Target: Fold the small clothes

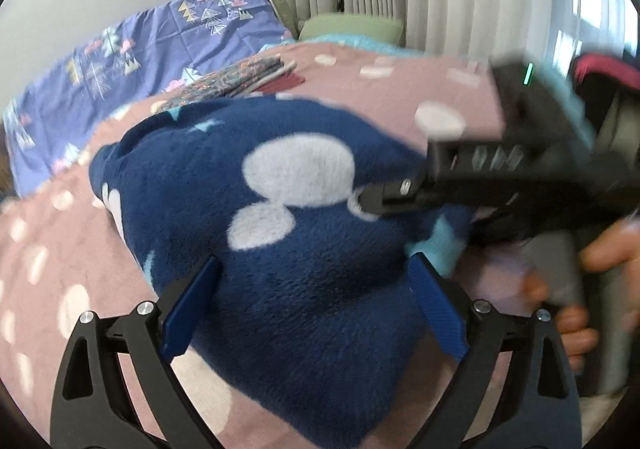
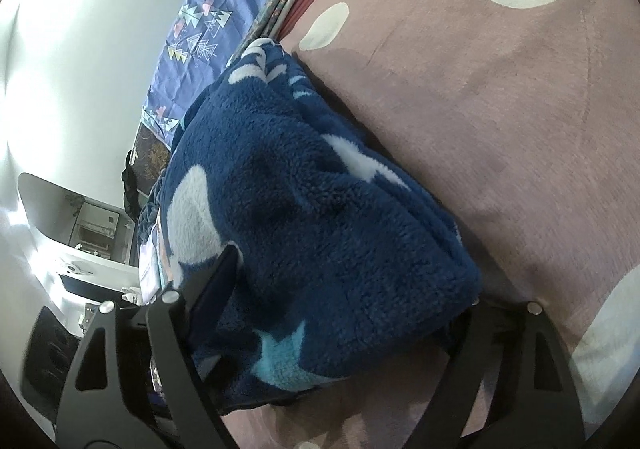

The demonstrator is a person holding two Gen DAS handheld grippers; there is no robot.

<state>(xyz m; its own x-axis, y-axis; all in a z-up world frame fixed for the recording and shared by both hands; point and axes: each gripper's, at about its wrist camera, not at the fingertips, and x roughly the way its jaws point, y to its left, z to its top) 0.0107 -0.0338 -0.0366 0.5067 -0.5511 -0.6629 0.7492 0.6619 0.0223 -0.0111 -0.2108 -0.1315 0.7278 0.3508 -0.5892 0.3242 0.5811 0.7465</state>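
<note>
- Left gripper, lower frame of the left wrist view — two black arms with triangular cut-outs, each ending in a ribbed blue pad.
- Silver round screws sit at its arm joints, two on each side.
- Right gripper at right of that same view: blocky black body, slotted openings along the side, one silver screw near the tip — and a small green light glowing on top.
- A hand at the right edge, blurred, around a grey handle.
- Right wrist view, lower frame: the same black cut-out arms with silver screws; only the left-hand pad shows, dark blue.
</note>
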